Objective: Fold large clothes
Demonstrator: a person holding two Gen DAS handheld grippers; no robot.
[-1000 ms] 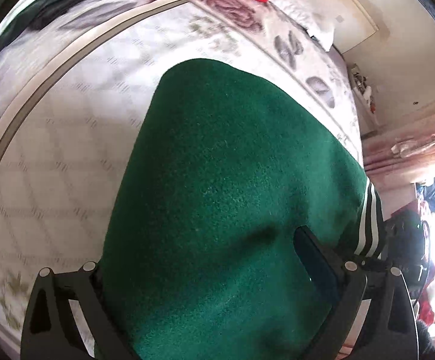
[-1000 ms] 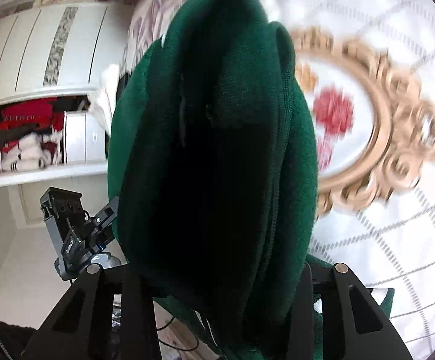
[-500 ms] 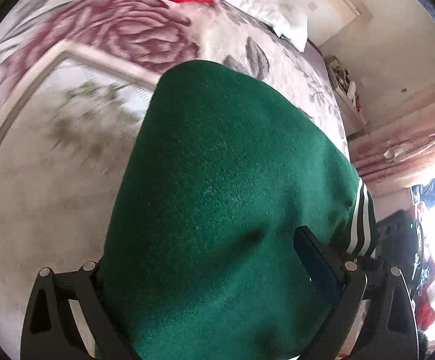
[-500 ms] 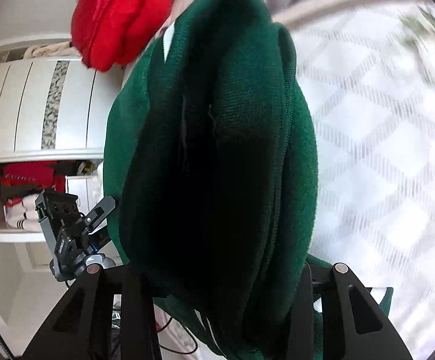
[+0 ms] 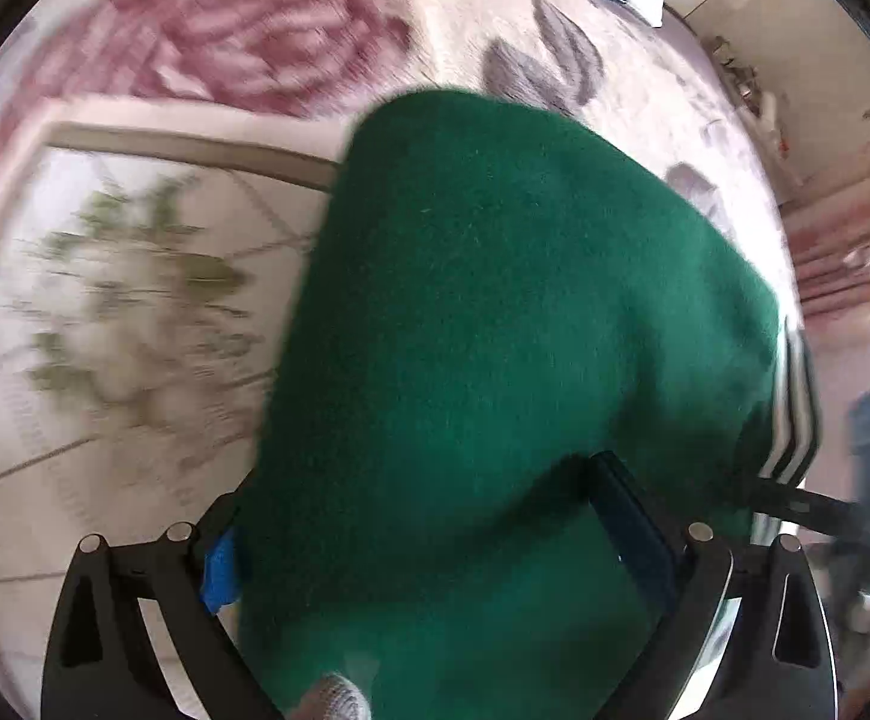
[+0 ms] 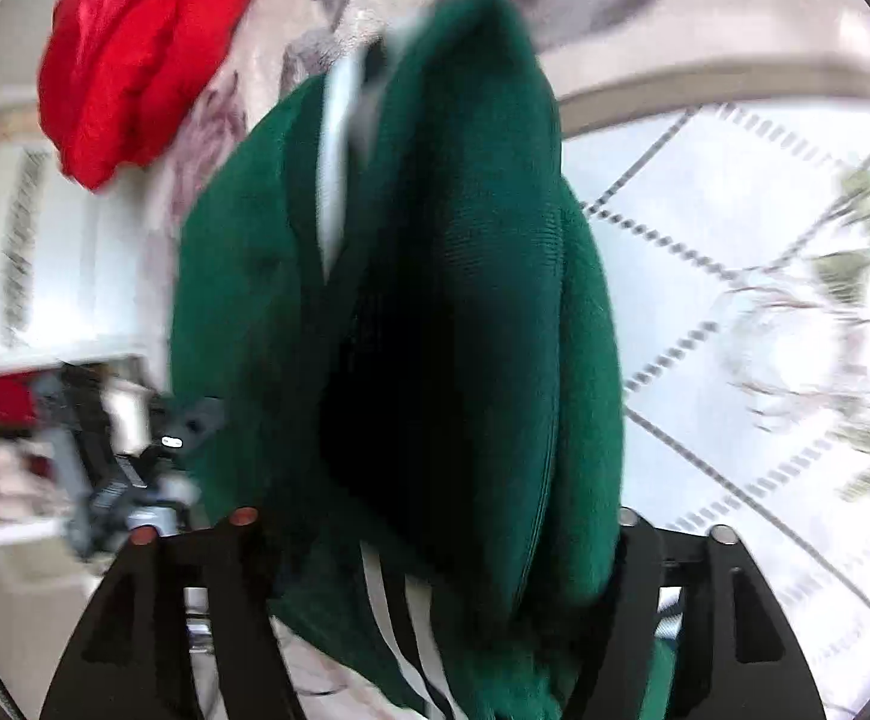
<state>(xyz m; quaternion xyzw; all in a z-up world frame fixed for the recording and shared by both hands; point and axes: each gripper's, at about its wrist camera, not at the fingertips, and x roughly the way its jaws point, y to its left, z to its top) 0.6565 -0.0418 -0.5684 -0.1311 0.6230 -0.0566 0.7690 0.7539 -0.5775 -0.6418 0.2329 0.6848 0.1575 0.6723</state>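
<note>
We note the green garment (image 5: 513, 360) fills both views above the bedspread (image 5: 135, 300), clamped by left gripper (image 5: 435, 546) and right gripper (image 6: 435, 540) (fingertips hidden; no legible writing).

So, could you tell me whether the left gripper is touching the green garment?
Touching. The left wrist view shows the green garment bunched between the left gripper, fabric pressed against both fingers.

My left hand-held gripper (image 5: 435, 546) pinches a thick bunch of the green garment (image 5: 495, 330), white stripes along its right edge. Below lies the bed (image 5: 135, 300), its cover patterned with blurred roses and leaves.
</note>
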